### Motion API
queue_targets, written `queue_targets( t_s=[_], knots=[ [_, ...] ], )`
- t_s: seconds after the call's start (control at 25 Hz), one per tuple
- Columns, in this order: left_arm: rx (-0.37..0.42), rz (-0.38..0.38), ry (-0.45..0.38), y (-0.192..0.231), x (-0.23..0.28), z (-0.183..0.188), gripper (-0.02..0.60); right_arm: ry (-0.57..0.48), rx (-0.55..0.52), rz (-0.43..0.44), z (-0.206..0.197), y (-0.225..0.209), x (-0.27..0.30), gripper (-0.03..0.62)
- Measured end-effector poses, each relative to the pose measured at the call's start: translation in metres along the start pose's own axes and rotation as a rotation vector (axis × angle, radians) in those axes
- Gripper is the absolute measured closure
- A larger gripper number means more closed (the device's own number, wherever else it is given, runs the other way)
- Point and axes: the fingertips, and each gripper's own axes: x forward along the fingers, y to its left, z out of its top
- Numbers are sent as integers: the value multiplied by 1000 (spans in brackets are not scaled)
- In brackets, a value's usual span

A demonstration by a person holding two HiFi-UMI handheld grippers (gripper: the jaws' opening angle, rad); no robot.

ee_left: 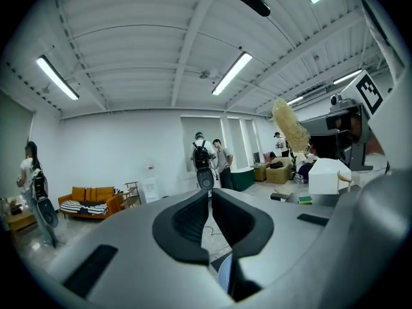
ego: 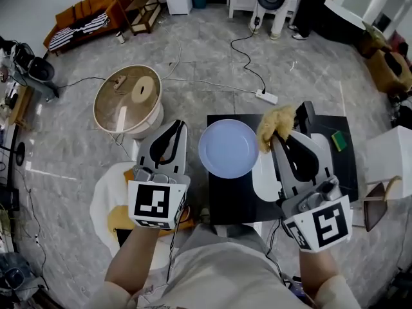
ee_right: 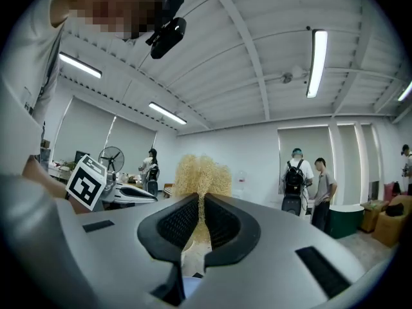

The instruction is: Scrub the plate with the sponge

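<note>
The soft, light tan fibrous sponge (ego: 277,122), pinched in the right gripper's (ego: 281,137) fingers, hangs by the right rim of the slick, breakable pale-blue round plate (ego: 226,148) on the black tabletop (ego: 225,201), which probably needs steadying at its left rim by the left gripper (ego: 175,127), now clenched empty.

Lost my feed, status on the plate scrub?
Left gripper shut, empty. Right gripper shut on yellow sponge, right of the plate. Nothing on the plate.

The plate (ego: 228,148) looks smooth and glossy; the sponge (ego: 275,126) coarse, fibrous; the table (ego: 222,201) matt black.
</note>
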Motion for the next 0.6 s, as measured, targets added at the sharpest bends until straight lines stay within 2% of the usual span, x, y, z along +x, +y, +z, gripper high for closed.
queue_targets(
  t_s=[0.28,0.44,0.6],
  knots=[
    [27,13,-83,-8,-23,42,549,-85,-6,-37,30,-2,-30,545],
    [-21,38,-98,-14,-33,46,554,-91,-17,-34,32,1,-42,545],
    [-21,33,-92,-22,-38,39,554,-78,-5,-33,26,1,-50,545]
  ],
)
